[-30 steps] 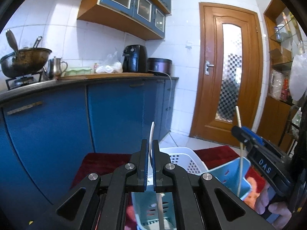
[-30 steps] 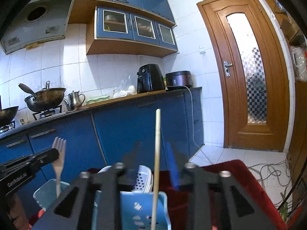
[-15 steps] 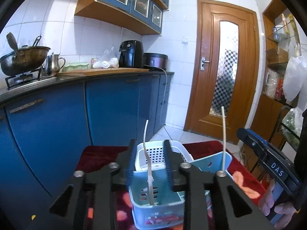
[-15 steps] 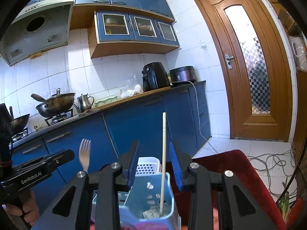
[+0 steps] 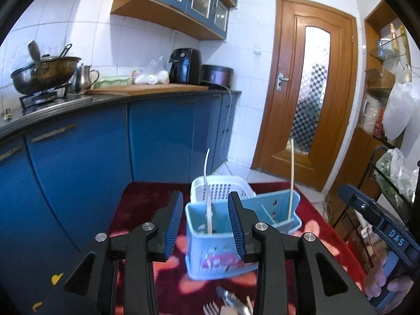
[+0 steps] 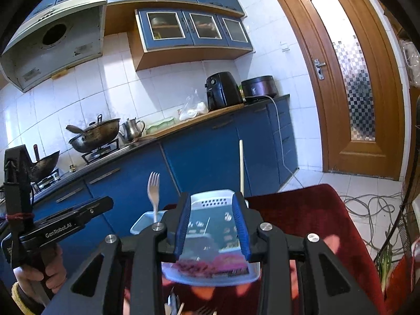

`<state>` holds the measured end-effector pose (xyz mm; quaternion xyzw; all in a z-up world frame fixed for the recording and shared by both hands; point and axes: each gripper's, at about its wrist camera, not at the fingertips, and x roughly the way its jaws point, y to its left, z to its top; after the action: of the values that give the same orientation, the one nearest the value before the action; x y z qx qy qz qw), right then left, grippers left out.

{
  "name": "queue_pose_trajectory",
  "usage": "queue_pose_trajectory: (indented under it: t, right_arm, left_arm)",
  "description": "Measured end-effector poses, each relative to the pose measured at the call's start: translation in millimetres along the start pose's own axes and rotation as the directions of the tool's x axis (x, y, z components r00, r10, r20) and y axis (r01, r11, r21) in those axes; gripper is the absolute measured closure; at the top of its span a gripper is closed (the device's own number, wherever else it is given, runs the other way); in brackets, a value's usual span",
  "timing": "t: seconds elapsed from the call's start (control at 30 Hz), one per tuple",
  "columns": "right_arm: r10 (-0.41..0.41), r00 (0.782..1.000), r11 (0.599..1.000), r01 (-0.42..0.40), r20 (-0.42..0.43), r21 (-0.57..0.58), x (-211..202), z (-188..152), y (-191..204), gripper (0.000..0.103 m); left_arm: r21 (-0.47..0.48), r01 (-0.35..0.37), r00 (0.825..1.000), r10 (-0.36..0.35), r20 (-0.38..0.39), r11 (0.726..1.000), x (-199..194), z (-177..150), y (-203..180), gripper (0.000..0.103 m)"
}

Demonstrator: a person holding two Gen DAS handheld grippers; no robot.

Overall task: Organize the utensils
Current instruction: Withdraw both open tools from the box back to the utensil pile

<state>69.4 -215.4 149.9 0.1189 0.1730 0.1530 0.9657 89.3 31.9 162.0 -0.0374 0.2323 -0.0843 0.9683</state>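
Here, both grippers hang released behind the light blue caddy (image 5: 218, 239).
The left gripper (image 6: 65, 225), lettered "GenRobot.AI", has just been opening, and its jaws stand apart with nothing pinched; the right gripper (image 5: 388, 233), marked "DAS", is parted and grips nothing. Beyond them, on the red-clothed table (image 5: 141, 204), a wooden fork (image 6: 153, 191) and a chopstick (image 5: 292, 178) stand upright in separate compartments of the caddy.

You were working in a home kitchen. Blue base cabinets (image 5: 162, 136) ran under a dark countertop (image 5: 65, 102), with glass-fronted wall cabinets (image 6: 194, 30) on white tile. A wok (image 6: 97, 134) sat on the gas burner beneath a range hood (image 6: 55, 44), beside a steel kettle (image 6: 132, 128), an air fryer (image 6: 223, 93) and a rice cooker (image 6: 258, 86). A wooden door (image 5: 312, 97) stood at the far end.
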Motion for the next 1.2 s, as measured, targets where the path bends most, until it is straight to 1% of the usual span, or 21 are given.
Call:
queue_pose_trajectory:
  t: [0.17,0.23,0.27,0.43,0.53,0.77,0.93,1.2]
  right_arm:
    - [0.006,0.999,1.0,-0.006,-0.041,-0.003,-17.0,-8.0,7.4,0.067]
    - [-0.005,0.998,1.0,0.004,-0.062,-0.007,-23.8,-13.2,9.0,0.061]
    - [-0.007,0.997,1.0,0.006,-0.07,-0.007,-26.2,-15.6,9.7,0.061]
    - [-0.028,0.992,1.0,0.026,-0.121,-0.013,-38.3,-30.2,10.0,0.06]
    - [-0.041,0.987,0.999,0.039,-0.156,-0.015,-40.7,-40.0,8.4,0.058]
    - [-0.047,0.963,0.998,0.054,-0.264,0.018,-41.2,-67.9,0.2,0.057]
    - [-0.056,0.95,0.997,0.071,-0.308,0.038,-42.7,-83.9,-3.1,0.057]
    - [-0.063,0.922,0.997,0.078,-0.383,0.023,-37.3,-107.7,-5.8,0.057]
  left_arm:
    - [0.001,-0.005,0.999,0.005,-0.048,1.0,-15.3,-11.5,0.9,0.066]
    - [-0.002,-0.015,0.997,0.014,-0.072,1.0,-21.1,-19.1,0.4,0.066]
    - [-0.005,-0.016,0.996,0.016,-0.083,1.0,-23.0,-22.2,0.6,0.066]
    - [-0.03,-0.002,0.988,-0.002,-0.155,1.0,-30.9,-44.5,2.5,0.066]
    - [-0.039,-0.001,0.982,-0.007,-0.188,0.999,-30.8,-55.1,4.4,0.066]
    - [-0.061,0.007,0.963,-0.023,-0.267,0.998,-29.9,-84.6,2.1,0.066]
    - [-0.061,0.012,0.949,-0.031,-0.315,0.998,-24.8,-104.3,-3.1,0.065]
    - [-0.055,0.033,0.917,-0.052,-0.396,0.998,-6.9,-128.8,-15.6,0.065]
